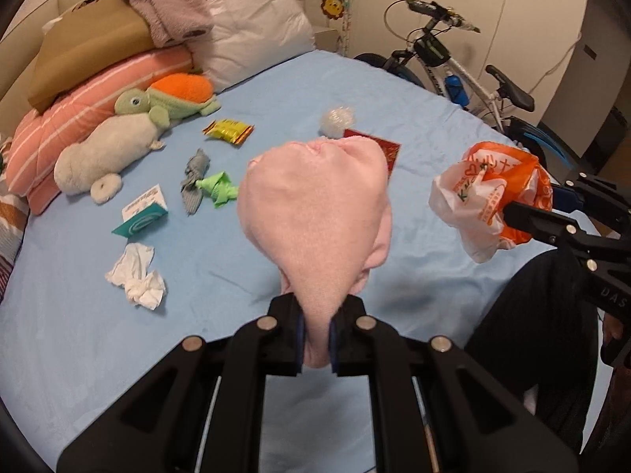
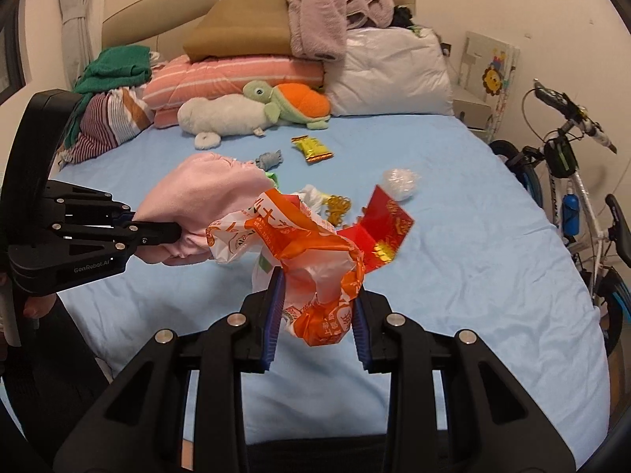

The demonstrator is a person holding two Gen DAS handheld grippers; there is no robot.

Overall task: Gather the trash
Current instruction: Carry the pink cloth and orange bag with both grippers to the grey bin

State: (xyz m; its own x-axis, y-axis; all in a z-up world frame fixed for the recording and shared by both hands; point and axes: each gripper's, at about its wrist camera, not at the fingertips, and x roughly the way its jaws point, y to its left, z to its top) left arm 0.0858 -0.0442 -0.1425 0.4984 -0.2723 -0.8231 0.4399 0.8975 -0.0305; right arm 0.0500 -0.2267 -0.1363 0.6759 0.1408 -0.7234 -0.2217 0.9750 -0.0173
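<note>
My left gripper (image 1: 315, 335) is shut on a pink cloth (image 1: 315, 213) and holds it up over the blue bed sheet (image 1: 414, 90). To its right, my right gripper (image 1: 508, 209) is shut on a crumpled orange-and-white plastic bag (image 1: 485, 197), also lifted off the bed. In the right wrist view the bag (image 2: 315, 260) sits between the blue pads of the right gripper (image 2: 317, 315), and the left gripper (image 2: 177, 232) holds the pink cloth (image 2: 201, 189) beside it. On the sheet lie a white tissue (image 1: 136, 278), a teal carton (image 1: 144, 216), a green scrap (image 1: 219, 191), a yellow wrapper (image 1: 228, 131) and a red envelope (image 2: 388, 228).
Plush toys (image 1: 106, 153), striped pillows (image 1: 75, 114) and piled clothes (image 1: 169, 4) crowd the head of the bed. A grey cloth (image 1: 195, 179) and a clear plastic ball (image 1: 337, 121) lie mid-bed. A bicycle (image 1: 465, 79) stands along the right side. A person's dark-clad leg (image 1: 524, 331) is at the near edge.
</note>
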